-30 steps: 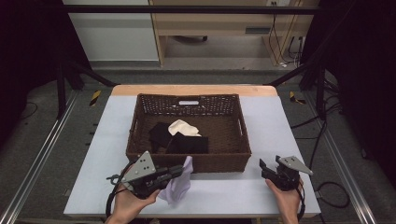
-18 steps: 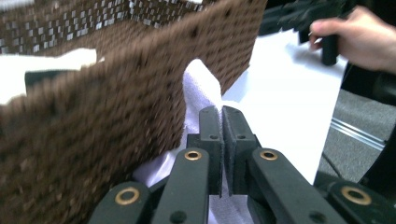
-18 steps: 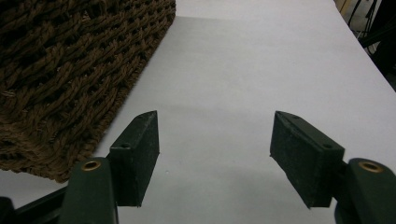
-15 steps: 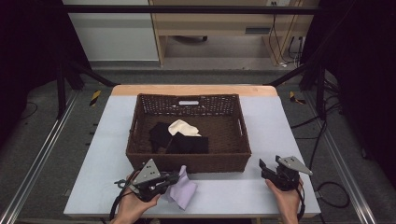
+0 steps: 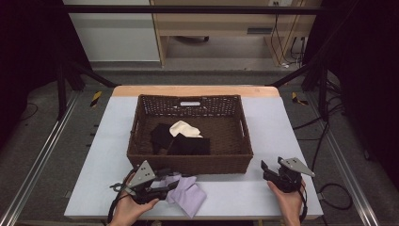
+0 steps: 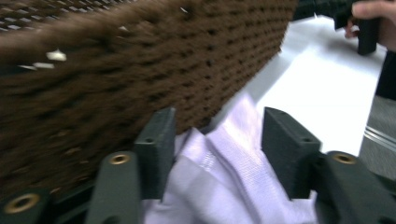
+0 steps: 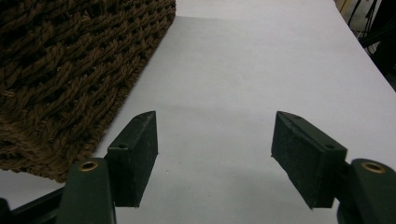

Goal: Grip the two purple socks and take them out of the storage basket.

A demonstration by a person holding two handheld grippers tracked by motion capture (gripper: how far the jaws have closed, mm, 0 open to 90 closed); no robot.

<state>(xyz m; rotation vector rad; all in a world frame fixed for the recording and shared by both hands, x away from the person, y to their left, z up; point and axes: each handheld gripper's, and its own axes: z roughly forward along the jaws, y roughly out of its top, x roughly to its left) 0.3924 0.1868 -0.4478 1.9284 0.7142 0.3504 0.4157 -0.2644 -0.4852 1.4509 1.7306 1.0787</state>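
A lilac cloth (image 5: 189, 196) lies crumpled on the white table (image 5: 282, 122) in front of the brown wicker basket (image 5: 188, 164). My left gripper (image 5: 164, 189) rests low at the cloth's left edge. Its jaws have just been opening. In the left gripper view the left gripper (image 6: 217, 116) is open, with the lilac cloth (image 6: 224, 172) lying loose between the pads, close to the basket wall (image 6: 116, 60). My right gripper (image 5: 266, 170) sits at the basket's front right corner. The jaws of the right gripper (image 7: 215, 116) have just been opening too, with bare table between them.
Inside the basket lie black cloths (image 5: 188, 146) and a cream cloth (image 5: 184, 128). The basket corner (image 7: 60, 60) stands just left of the right gripper's jaws. Bare table stretches to the right of the basket. The table's near edge runs just below both hands.
My left gripper sank to the table with the lilac cloth and opened, letting it go; the cloth now lies spread on the table. The right gripper stayed in place.
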